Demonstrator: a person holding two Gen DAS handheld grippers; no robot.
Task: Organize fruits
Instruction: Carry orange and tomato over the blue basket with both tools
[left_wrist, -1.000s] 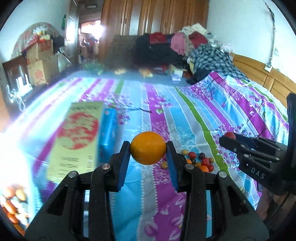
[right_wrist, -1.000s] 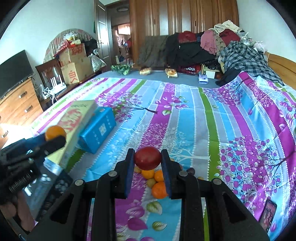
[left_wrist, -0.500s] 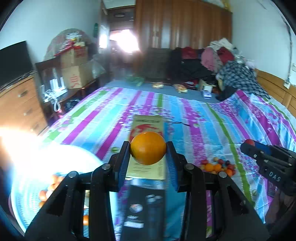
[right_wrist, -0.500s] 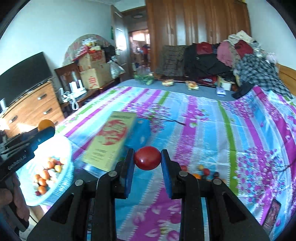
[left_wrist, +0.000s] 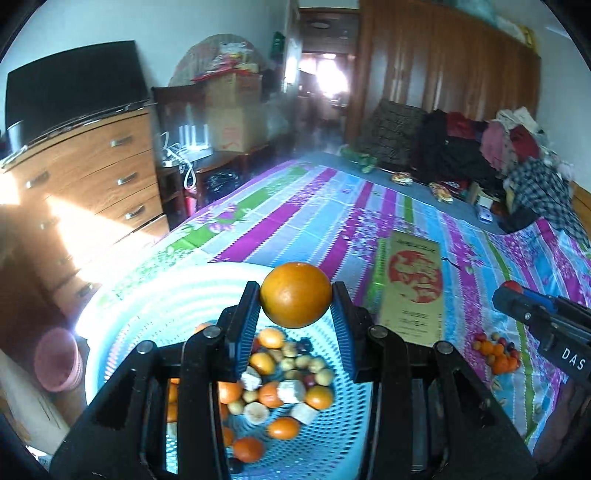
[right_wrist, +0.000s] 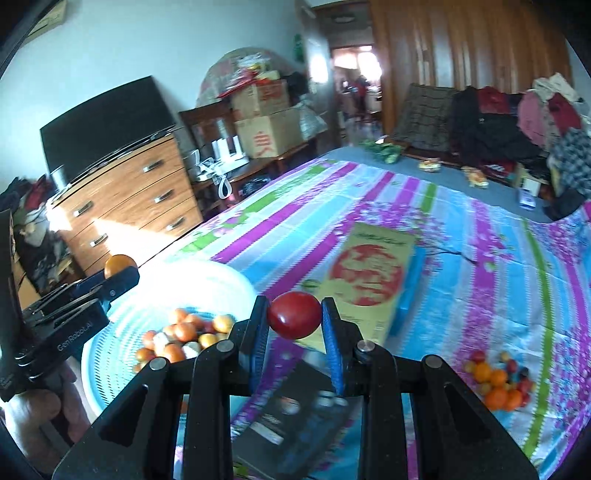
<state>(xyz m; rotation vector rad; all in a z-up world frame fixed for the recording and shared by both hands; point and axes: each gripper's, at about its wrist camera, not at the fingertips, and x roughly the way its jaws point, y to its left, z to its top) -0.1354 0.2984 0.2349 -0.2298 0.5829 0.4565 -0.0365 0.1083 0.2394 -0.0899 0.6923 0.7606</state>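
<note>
- The left gripper (left_wrist: 295, 317) has its blue-padded fingers (left_wrist: 243, 325) clenched on a round orange fruit (left_wrist: 295, 294), holding it in the air above the pale blue perforated plastic basket (left_wrist: 155, 291).
- In that basket lies a heap of small oranges, yellowish fruits and white pieces (left_wrist: 273, 387).
- The right gripper (right_wrist: 294, 332) grasps a glossy red round fruit (right_wrist: 294, 314) between its fingers (right_wrist: 334, 343), raised over the bed, just to the right of the basket's rim.
- From the right wrist view the left gripper appears at the left edge, the orange fruit showing at its tip above the basket's near side.
- A small pile of loose orange, red and dark fruits (right_wrist: 498, 380) rests on the striped floral bedsheet (right_wrist: 461, 280), well apart from the basket, to the right.
- A flat yellow box with a red round print (right_wrist: 369, 273) lies on the bed between basket and pile, beside a blue box (right_wrist: 408, 291).
- A dark flat packet (right_wrist: 295, 417) lies below the right gripper.
</note>
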